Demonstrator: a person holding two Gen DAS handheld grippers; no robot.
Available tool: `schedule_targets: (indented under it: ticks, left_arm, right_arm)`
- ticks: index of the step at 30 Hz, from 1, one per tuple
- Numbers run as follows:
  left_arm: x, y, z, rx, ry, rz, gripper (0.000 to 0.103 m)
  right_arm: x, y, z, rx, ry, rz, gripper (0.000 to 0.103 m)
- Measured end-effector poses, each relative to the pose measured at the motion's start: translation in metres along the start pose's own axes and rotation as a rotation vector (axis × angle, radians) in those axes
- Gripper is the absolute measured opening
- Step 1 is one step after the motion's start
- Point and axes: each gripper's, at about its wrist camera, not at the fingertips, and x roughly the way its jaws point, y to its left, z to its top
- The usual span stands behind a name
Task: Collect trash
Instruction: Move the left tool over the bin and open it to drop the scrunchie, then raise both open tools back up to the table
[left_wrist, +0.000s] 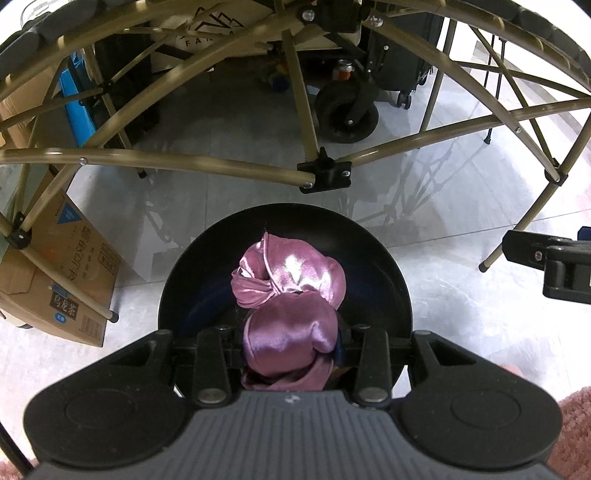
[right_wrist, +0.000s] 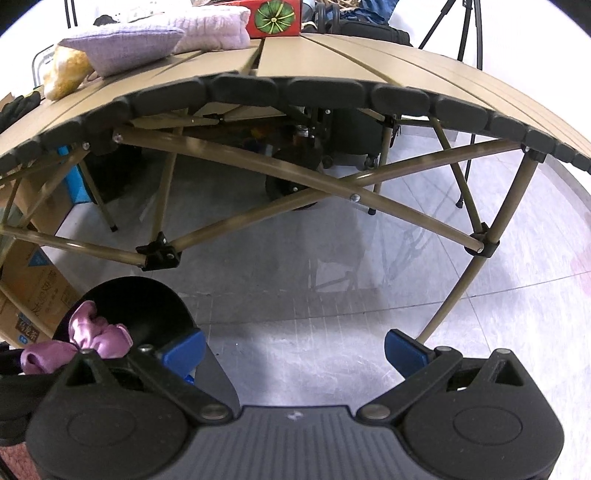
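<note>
Over the black bin (left_wrist: 369, 258), left gripper (left_wrist: 288, 343) clamps shiny pink cloth (left_wrist: 291, 280) (knotted); right gripper (right_wrist: 295, 349) gapes.

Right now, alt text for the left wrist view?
The left gripper is shut on a pink satin cloth, held over a round black bin on the grey floor. A folding table's frame arches above, with a cardboard box at left.
</note>
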Motion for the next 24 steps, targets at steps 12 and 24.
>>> schedule_targets:
  ticks: [12, 24]
  left_arm:
    - [-0.0034, 0.0053, 0.0026, -0.033, -0.023, 0.065, 0.103]
    - [-0.0023, 0.0003, -0.001, -0.005, 0.008, 0.05, 0.103]
  right_arm:
    - [0.0031, 0.003, -0.0011, -0.002, 0.008, 0.006, 0.103]
    - [0.0043, 0.0076, -0.0011, -0.014, 0.007, 0.013, 0.103]
